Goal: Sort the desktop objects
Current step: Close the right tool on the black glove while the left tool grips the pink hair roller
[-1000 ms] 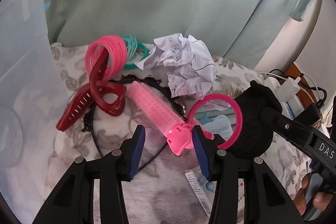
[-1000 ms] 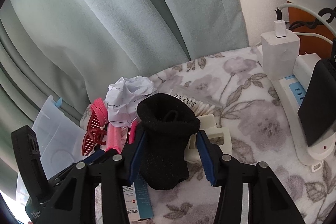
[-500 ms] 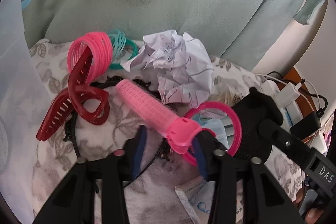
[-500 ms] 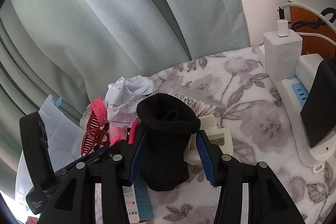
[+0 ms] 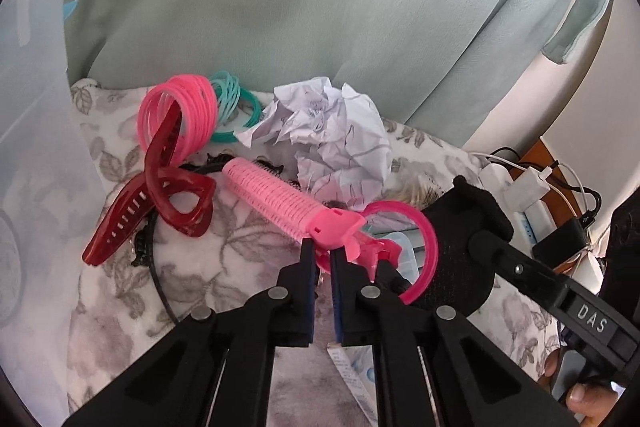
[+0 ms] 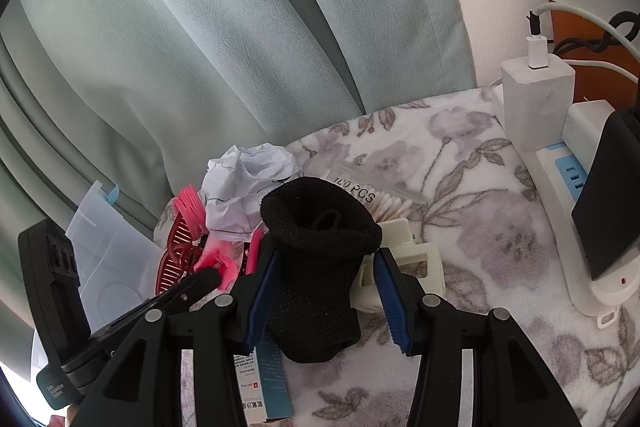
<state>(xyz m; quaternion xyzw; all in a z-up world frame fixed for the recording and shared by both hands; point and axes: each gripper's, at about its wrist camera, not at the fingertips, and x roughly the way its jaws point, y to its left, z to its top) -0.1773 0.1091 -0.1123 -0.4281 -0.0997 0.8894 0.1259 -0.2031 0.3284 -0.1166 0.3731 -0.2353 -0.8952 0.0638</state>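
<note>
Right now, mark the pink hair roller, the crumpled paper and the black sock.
pink hair roller point(image 5: 276, 201), left wrist view, middle of its ribbed barrel.
crumpled paper point(image 5: 336, 131), left wrist view, centre of the wad.
black sock point(image 6: 320, 223), right wrist view, on its open cuff.

My left gripper point(image 5: 323, 254), matt black plastic, pinches the glossy pink plastic hair roller point(image 5: 280, 203) with its bristly barrel. My right gripper point(image 6: 324, 291) straddles a fuzzy black knit sock point(image 6: 316, 251). The desk's floral cloth point(image 6: 480, 187) looks soft and fleecy; the crumpled paper ball point(image 5: 332, 131) matt; the red hair claw point(image 5: 160, 203) shiny, translucent plastic.
</note>
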